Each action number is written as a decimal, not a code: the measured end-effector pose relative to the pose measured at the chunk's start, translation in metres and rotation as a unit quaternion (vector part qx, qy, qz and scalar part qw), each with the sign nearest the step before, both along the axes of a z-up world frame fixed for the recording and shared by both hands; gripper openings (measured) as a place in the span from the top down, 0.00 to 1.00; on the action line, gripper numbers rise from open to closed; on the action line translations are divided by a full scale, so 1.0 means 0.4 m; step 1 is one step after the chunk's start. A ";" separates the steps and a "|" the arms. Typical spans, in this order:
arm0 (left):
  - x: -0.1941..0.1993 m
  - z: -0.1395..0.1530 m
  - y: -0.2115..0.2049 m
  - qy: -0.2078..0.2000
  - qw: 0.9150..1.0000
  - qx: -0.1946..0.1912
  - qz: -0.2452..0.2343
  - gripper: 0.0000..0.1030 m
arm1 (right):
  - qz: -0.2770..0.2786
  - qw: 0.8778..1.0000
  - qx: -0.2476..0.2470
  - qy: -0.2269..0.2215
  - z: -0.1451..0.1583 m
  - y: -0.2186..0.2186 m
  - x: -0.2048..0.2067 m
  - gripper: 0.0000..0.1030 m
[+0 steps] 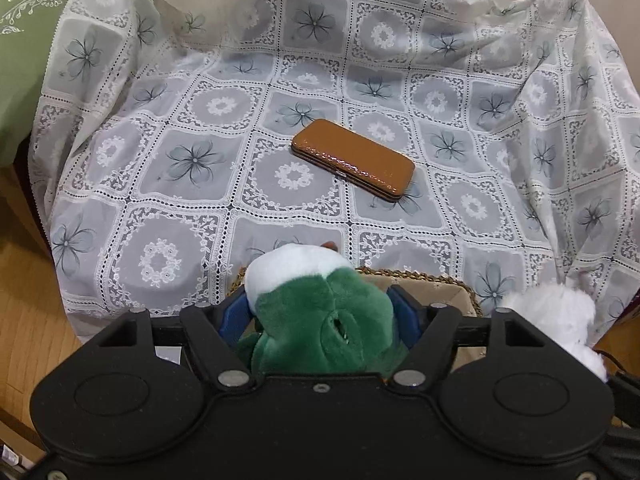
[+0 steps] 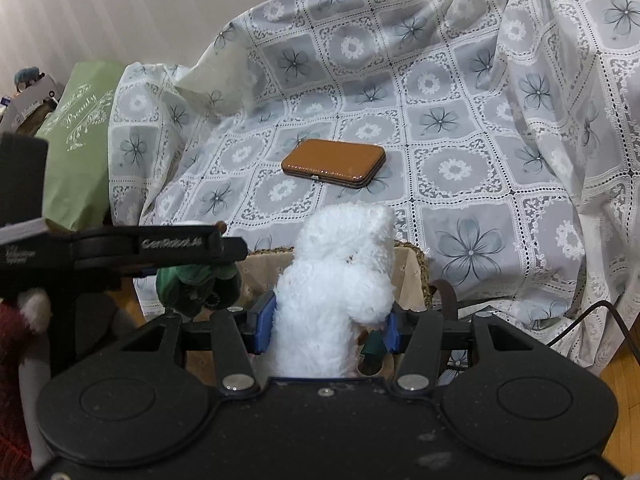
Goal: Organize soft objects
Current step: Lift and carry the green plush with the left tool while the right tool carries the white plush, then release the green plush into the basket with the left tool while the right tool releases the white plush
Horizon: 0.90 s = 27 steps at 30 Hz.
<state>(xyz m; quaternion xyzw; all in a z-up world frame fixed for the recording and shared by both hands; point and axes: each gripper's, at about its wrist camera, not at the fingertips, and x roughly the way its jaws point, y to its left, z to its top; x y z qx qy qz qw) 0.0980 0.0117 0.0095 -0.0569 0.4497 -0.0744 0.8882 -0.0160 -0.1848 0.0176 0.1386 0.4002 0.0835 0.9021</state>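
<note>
Soft toys, two of them, each clamped in a tool above a woven basket [image 2: 416,276] with a beige lining. Green-and-white plush [image 1: 320,312] squeezed between the blue pads of the left tool [image 1: 322,316], over the near rim of the basket. White fluffy plush [image 2: 340,292] pinched upright between the blue pads of the right tool [image 2: 326,330], also over the basket.

Largest around them: a lace cloth [image 1: 192,120] with grey flower squares, draped over a seat and up its back and sides, folds bunched on the right. Pale wall [image 2: 120,8] behind. Green cushion [image 2: 80,136] with white lettering beside the cloth on the left. Wooden floor [image 1: 24,264] at the lower edges. Brown flat case [image 1: 352,159] alone on the cloth, well beyond the basket, nothing between.

Seen from the right wrist only: the left tool from its side, crossing the left of the frame with the green toy hanging under it; a black cable [image 2: 592,316] at right; boxes [image 2: 28,100] beyond the cushion. Seen from the left wrist only: the white toy at the right edge.
</note>
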 end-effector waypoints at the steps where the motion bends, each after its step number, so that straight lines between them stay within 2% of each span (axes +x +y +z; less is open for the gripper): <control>1: -0.002 -0.001 0.000 -0.001 1.000 0.000 0.001 0.35 | 0.002 1.000 -0.001 0.001 -0.002 0.003 0.001 0.50; 6: -0.011 0.006 0.010 -0.009 1.000 -0.004 0.006 0.28 | 0.005 1.000 -0.003 0.006 -0.010 0.010 0.004 0.50; 23: -0.127 0.034 0.040 -0.059 0.997 0.031 0.037 0.27 | 0.028 0.999 -0.024 -0.003 -0.012 0.025 0.000 0.46; 25: -0.137 0.037 0.040 -0.062 0.997 0.031 0.037 0.26 | 0.032 0.999 -0.024 -0.005 -0.011 0.025 -0.001 0.43; 27: -0.146 0.040 0.039 -0.065 0.997 0.032 0.035 0.22 | 0.035 0.999 -0.023 -0.009 -0.009 0.024 -0.003 0.42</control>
